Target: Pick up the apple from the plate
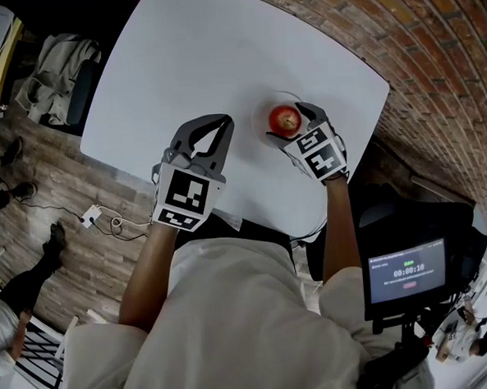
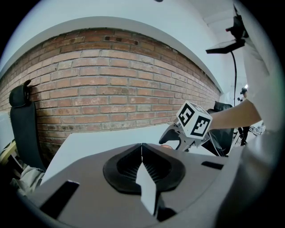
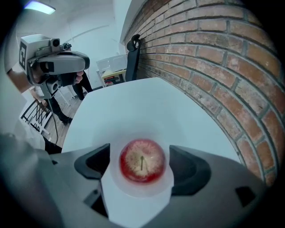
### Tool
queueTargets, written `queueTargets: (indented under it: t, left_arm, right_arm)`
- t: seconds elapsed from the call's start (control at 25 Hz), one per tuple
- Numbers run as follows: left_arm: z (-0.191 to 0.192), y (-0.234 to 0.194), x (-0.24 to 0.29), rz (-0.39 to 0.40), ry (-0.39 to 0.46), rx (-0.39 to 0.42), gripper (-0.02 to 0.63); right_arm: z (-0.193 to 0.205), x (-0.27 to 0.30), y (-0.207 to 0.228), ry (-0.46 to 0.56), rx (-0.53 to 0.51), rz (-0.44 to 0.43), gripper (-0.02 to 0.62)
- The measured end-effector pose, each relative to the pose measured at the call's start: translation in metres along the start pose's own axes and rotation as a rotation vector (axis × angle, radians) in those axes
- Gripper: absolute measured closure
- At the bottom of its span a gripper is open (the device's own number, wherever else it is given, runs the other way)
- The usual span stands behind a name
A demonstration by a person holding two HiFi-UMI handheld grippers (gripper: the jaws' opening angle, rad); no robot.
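Your right gripper (image 3: pixel 140 164) is wide open around the apple (image 3: pixel 142 159) and its pads do not touch it, so closing and lifting are not yet done. The round, glossy red apple sits on a smooth white plate (image 3: pixel 143 190). Your left gripper (image 2: pixel 142 149) is closed and empty.

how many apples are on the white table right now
1. The red apple sits stem up on the round white plate on the white table, toward the brick wall, between the jaws of the open right gripper. No others show.
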State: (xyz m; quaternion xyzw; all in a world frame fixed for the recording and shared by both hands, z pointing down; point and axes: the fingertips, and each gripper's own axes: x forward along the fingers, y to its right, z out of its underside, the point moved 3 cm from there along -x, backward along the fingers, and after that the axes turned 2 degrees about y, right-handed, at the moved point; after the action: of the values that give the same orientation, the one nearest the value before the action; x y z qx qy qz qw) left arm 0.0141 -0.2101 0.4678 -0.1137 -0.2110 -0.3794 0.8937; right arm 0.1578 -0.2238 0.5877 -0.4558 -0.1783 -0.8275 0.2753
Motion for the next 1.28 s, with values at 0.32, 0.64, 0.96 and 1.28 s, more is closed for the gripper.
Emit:
queueTargets:
  t: [0.32,0.64,0.96,1.28]
  left_arm:
    - [0.002,0.001,0.002,0.002,-0.008,-0.005,0.600]
    - [0.005,-0.002,0.003,-0.002,-0.016,-0.013,0.600]
    - [0.008,-0.002,0.003,-0.002,-0.021,-0.018,0.600]
    - [0.011,-0.006,0.004,-0.001,-0.026,-0.023,0.600]
  right_arm:
    - [0.004,0.003,0.000,-0.026,-0.011,0.004,0.199]
    - [0.006,0.007,0.000,-0.038,-0.018,0.005,0.200]
    - [0.009,0.010,0.001,-0.066,-0.031,0.020,0.199]
    - [0.009,0.014,0.002,-0.068,-0.013,0.022,0.201]
